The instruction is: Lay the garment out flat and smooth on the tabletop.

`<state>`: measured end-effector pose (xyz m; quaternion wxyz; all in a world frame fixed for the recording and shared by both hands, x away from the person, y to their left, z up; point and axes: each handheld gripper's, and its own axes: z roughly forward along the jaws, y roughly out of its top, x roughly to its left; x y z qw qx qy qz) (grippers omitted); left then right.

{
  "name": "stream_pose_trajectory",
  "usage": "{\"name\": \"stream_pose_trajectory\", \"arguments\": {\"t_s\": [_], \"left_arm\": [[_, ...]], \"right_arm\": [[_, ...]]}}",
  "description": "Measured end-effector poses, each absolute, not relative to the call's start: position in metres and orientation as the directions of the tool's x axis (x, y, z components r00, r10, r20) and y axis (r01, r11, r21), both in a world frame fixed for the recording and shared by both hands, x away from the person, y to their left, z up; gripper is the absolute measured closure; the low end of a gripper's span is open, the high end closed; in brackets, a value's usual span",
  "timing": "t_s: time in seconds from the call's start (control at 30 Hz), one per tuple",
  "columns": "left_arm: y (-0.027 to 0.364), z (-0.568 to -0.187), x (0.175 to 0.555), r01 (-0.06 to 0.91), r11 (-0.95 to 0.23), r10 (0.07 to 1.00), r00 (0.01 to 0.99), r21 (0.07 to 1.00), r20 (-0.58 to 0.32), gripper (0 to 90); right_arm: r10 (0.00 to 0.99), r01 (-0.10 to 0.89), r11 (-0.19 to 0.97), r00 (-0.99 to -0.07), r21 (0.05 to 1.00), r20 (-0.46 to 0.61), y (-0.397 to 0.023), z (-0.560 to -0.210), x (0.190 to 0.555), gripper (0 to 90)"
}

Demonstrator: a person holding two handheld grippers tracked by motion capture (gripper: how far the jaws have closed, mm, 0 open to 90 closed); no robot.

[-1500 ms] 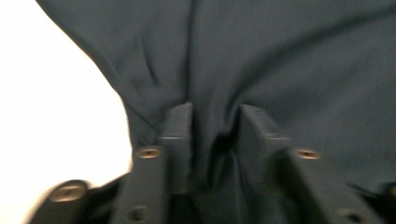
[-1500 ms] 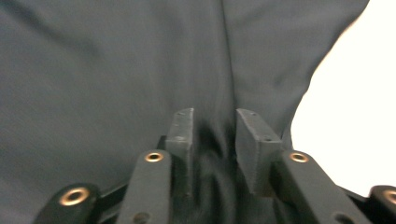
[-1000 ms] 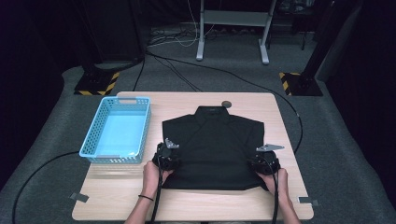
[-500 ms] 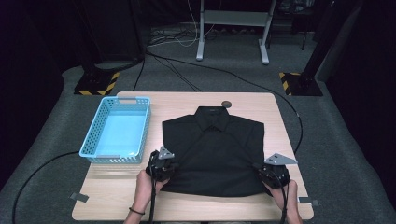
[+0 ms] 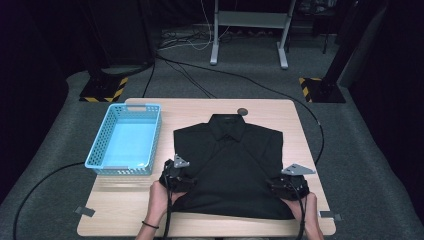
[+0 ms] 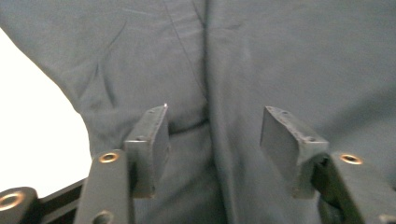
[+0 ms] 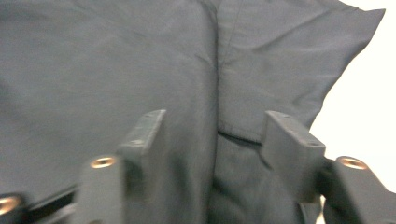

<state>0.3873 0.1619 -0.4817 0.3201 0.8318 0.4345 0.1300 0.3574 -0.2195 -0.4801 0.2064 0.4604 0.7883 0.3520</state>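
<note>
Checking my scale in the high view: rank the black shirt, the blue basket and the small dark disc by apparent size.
1. black shirt
2. blue basket
3. small dark disc, by far the smallest

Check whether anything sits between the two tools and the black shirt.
Nothing visible does. The left tool and the right tool each hover right over the black shirt, jaws just opened, bare cloth beneath them. The blue basket sits off to the left, apart from the shirt.
</note>
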Motion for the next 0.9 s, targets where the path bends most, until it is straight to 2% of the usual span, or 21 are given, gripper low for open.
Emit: {"name": "stream_pose_trajectory", "arguments": {"t_s": [0.1, 0.17, 0.23, 0.27, 0.33, 0.4, 0.47, 0.53, 0.8, 0.83, 0.9], "left_arm": [[0.155, -0.496, 0.393, 0.660, -0.429, 0.809, 0.585, 0.617, -0.063, 35.5], [0.154, -0.502, 0.390, 0.657, -0.438, 0.803, 0.592, 0.614, -0.061, 37.3], [0.153, -0.504, 0.385, 0.641, -0.461, 0.789, 0.613, 0.613, -0.048, 47.1], [0.152, -0.505, 0.383, 0.631, -0.469, 0.783, 0.621, 0.618, -0.040, 52.7], [0.153, -0.505, 0.382, 0.622, -0.473, 0.768, 0.639, 0.624, -0.054, 69.9], [0.153, -0.505, 0.383, 0.620, -0.472, 0.760, 0.646, 0.626, -0.067, 81.4], [0.153, -0.505, 0.383, 0.619, -0.475, 0.756, 0.651, 0.625, -0.070, 87.9], [0.153, -0.504, 0.382, 0.622, -0.471, 0.758, 0.648, 0.625, -0.074, 88.8], [0.167, -0.491, 0.348, 0.588, -0.452, 0.746, 0.661, 0.671, -0.077, 88.5], [0.169, -0.490, 0.343, 0.582, -0.456, 0.743, 0.666, 0.674, -0.072, 88.1], [0.171, -0.488, 0.338, 0.580, -0.459, 0.749, 0.660, 0.674, -0.058, 83.8]], "right_arm": [[0.874, 0.617, 0.355, -0.486, 0.703, -0.015, -0.212, -0.499, 0.370, 34.3], [0.872, 0.627, 0.364, -0.489, 0.689, -0.016, -0.209, -0.508, 0.369, 35.8], [0.868, 0.621, 0.370, -0.497, 0.691, -0.019, -0.209, -0.513, 0.366, 40.5], [0.864, 0.616, 0.367, -0.503, 0.697, -0.012, -0.209, -0.514, 0.365, 46.4], [0.852, 0.607, 0.381, -0.524, 0.698, -0.009, -0.209, -0.513, 0.364, 57.5], [0.843, 0.604, 0.385, -0.538, 0.698, 0.000, -0.208, -0.512, 0.364, 71.5], [0.843, 0.604, 0.389, -0.538, 0.696, -0.003, -0.206, -0.511, 0.366, 81.0], [0.843, 0.608, 0.382, -0.539, 0.696, 0.008, -0.205, -0.511, 0.366, 85.3], [0.816, 0.569, 0.381, -0.578, 0.729, 0.024, -0.204, -0.495, 0.340, 86.9], [0.810, 0.561, 0.391, -0.587, 0.729, 0.018, -0.204, -0.495, 0.336, 85.9], [0.797, 0.568, 0.423, -0.604, 0.706, 0.008, -0.203, -0.498, 0.331, 75.7]]}}
